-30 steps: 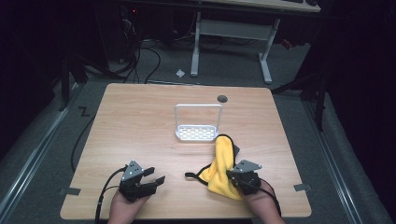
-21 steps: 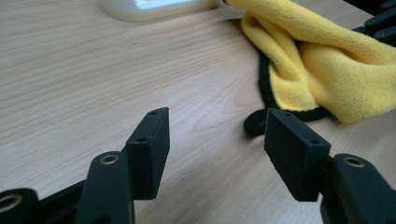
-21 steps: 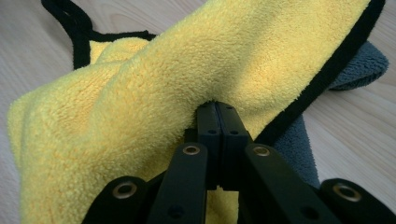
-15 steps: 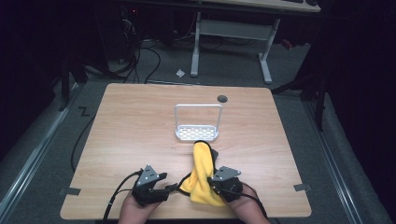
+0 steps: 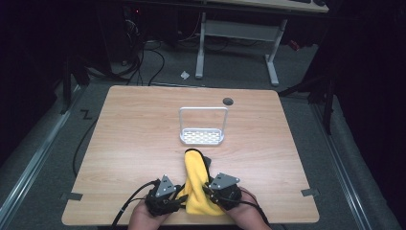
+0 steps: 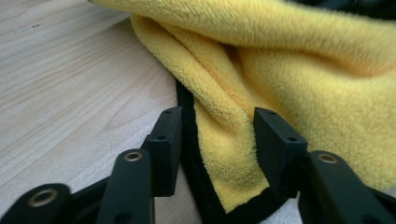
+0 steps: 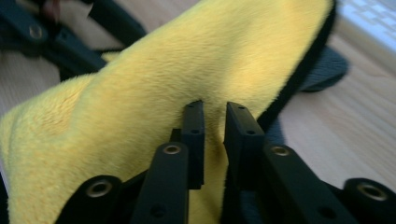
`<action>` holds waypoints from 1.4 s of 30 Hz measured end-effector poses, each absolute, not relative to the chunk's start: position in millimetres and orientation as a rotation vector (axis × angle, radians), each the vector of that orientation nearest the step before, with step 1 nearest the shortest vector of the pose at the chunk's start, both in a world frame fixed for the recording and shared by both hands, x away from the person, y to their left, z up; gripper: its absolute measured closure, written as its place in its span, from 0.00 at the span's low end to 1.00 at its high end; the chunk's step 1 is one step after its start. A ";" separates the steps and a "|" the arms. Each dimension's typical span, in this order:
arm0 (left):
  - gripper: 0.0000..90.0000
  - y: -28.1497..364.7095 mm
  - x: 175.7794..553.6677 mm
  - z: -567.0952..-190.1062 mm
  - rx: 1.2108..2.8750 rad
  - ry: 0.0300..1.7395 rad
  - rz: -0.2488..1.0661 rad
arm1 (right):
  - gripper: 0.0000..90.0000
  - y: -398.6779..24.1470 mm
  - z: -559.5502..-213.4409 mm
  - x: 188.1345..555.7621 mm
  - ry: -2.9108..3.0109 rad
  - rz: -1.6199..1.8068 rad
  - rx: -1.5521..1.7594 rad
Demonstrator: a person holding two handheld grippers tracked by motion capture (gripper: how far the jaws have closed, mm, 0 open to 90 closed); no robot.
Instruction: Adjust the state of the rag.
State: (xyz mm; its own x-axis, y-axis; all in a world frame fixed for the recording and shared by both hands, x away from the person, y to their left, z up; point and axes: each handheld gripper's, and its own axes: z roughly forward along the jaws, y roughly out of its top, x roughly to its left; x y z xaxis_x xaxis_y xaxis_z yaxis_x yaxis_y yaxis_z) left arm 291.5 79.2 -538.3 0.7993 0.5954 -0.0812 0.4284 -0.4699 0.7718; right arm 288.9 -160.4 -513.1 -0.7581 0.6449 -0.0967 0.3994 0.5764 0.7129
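Note:
A yellow fleece cloth with a black hem lies bunched at the table's near edge, between the two grippers. The right gripper is shut on a fold of the cloth, its jaws pinching the yellow pile. My left gripper is open, its jaws standing on either side of a hanging corner of the cloth. In the high view the left gripper sits just left of the cloth and the right gripper just right of it.
A small white metal rack with a perforated base and an upright hoop stands in the middle of the wooden table. A dark round hole marks the far side. Cables trail off the near left edge.
Both grippers have moved toward each other at the near edge. The cloth travelled left with the right gripper, and the left gripper has come up to its corner.

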 end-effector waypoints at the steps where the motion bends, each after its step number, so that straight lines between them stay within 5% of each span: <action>1: 0.64 78.6 290.9 -538.3 2.139 0.753 0.260 | 0.83 -164.7 -510.0 290.3 2.445 1.011 0.871; 12: 0.78 74.7 287.5 -537.6 2.167 0.717 0.292 | 0.57 -187.3 -515.3 294.0 2.465 1.114 1.076; 14: 0.79 74.5 287.1 -537.5 2.169 0.713 0.292 | 0.58 -182.6 -519.8 293.7 2.491 1.075 1.062; 16: 0.81 74.4 287.0 -537.4 2.170 0.713 0.289 | 0.67 -179.2 -522.8 293.2 2.505 1.050 1.038; 17: 0.82 74.4 286.9 -537.3 2.171 0.712 0.287 | 0.82 -178.2 -521.3 291.8 2.517 1.051 1.019; 20: 0.83 74.4 286.9 -537.3 2.171 0.710 0.285 | 0.91 -175.9 -518.7 287.7 2.524 1.022 0.956; 42: 0.83 101.9 303.2 -536.0 2.162 0.783 0.307 | 0.93 -243.7 -502.9 311.4 2.221 0.994 1.132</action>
State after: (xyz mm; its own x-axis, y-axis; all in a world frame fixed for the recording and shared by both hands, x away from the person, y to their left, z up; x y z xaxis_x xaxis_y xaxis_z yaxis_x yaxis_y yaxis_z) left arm 303.2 101.9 -536.0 0.7790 0.6257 -0.0402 0.4322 -0.4894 0.7574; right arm 311.4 -243.7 -502.9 -0.5595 0.8260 -0.0692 0.4984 0.4020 0.7682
